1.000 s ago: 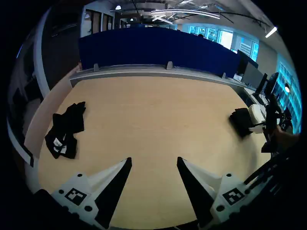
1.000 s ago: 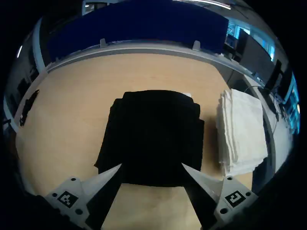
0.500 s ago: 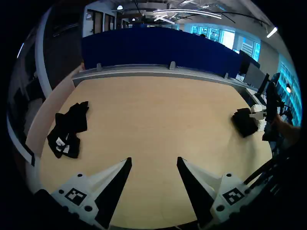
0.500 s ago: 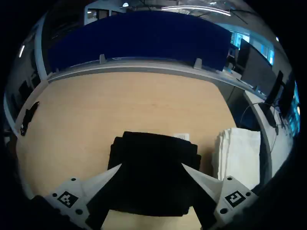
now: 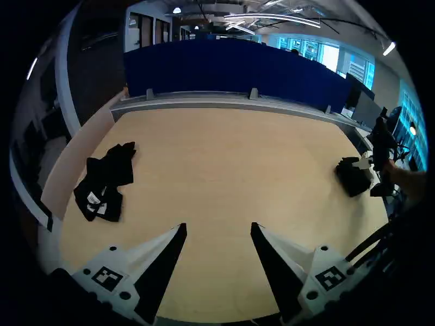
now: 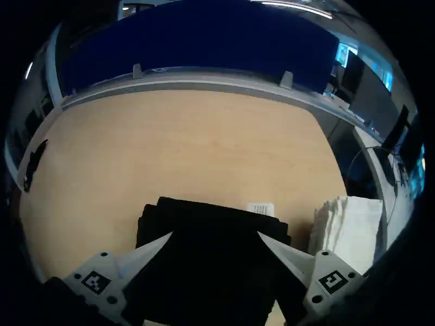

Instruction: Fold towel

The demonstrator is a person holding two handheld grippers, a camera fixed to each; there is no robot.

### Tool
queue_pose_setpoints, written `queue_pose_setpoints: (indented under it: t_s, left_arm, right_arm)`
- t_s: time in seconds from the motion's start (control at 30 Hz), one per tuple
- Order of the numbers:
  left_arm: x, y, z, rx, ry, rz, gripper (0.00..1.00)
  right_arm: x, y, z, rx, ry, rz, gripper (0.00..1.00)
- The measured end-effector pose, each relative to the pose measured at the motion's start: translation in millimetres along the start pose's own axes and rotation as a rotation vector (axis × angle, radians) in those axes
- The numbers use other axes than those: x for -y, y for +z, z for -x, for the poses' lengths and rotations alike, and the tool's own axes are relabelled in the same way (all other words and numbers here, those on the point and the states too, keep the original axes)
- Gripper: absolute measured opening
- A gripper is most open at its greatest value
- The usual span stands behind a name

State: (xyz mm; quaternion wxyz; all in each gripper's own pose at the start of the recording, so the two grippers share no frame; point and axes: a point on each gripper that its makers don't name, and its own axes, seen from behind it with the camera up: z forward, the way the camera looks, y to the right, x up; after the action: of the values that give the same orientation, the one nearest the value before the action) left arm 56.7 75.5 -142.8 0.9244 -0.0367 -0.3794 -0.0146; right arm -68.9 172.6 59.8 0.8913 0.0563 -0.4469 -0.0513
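Note:
A crumpled black towel (image 5: 106,182) with white tags lies on the left side of the wooden table (image 5: 228,157). My left gripper (image 5: 217,225) hovers open over the table's near edge, well short of that towel, with nothing between its fingers. At the table's right end, a hand holds my right gripper (image 5: 362,162) over a folded black towel stack (image 5: 352,176). In the right gripper view that stack (image 6: 212,255) lies right under my open right gripper (image 6: 215,236), its fingers spread above the cloth. A white tag (image 6: 261,208) sticks out at the stack's far edge.
A pile of folded white towels (image 6: 350,228) sits just right of the black stack. A blue partition (image 5: 234,68) and a grey rail run along the table's far edge. Monitors and desks stand beyond the right end. The crumpled towel (image 6: 32,160) is far off to the left.
My right gripper has drawn back toward me, so the black stack sits lower and nearer in its view. The left gripper view has swung slightly left; both grippers stay open.

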Motion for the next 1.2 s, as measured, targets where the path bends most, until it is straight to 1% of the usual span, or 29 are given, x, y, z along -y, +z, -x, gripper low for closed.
queue_pose_setpoints:
  t_s: [0.17,0.27,0.37,0.47,0.67,0.77,0.87,0.97,1.2]
  left_arm:
    - [2.4,-1.3,-0.6,-0.001,-0.007,-0.004,0.87]
    - [3.4,-0.7,-0.5,-0.001,-0.009,-0.003,0.87]
    - [4.9,-0.2,-1.5,-0.006,-0.010,-0.003,0.87]
    - [6.2,-0.5,-2.3,-0.011,-0.014,-0.002,0.87]
    - [6.0,0.5,-2.9,-0.020,-0.024,0.013,0.87]
    - [5.1,0.7,-4.5,-0.026,-0.021,0.022,0.87]
    - [5.7,1.5,-7.5,-0.037,-0.012,0.028,0.87]
    - [6.0,2.6,-12.0,-0.050,-0.003,0.035,0.87]
    - [3.9,5.5,-23.9,-0.087,0.004,0.062,0.87]
  right_arm:
    - [0.0,3.3,1.2,0.005,-0.001,0.001,1.00]
    - [1.5,-1.9,-1.5,-0.005,0.000,0.003,1.00]
    - [2.5,-12.6,-3.4,-0.018,0.001,0.014,1.00]
    - [4.6,-25.0,-2.5,-0.033,-0.009,0.026,1.00]
    - [11.0,-45.2,6.6,-0.035,-0.042,0.038,1.00]
    - [14.2,-54.6,12.6,-0.037,-0.048,0.046,1.00]
    - [20.3,-65.4,16.6,-0.056,-0.046,0.053,1.00]
    - [29.5,-80.4,16.2,-0.089,-0.038,0.056,1.00]
    - [51.7,-121.3,14.0,-0.198,-0.029,0.078,1.00]
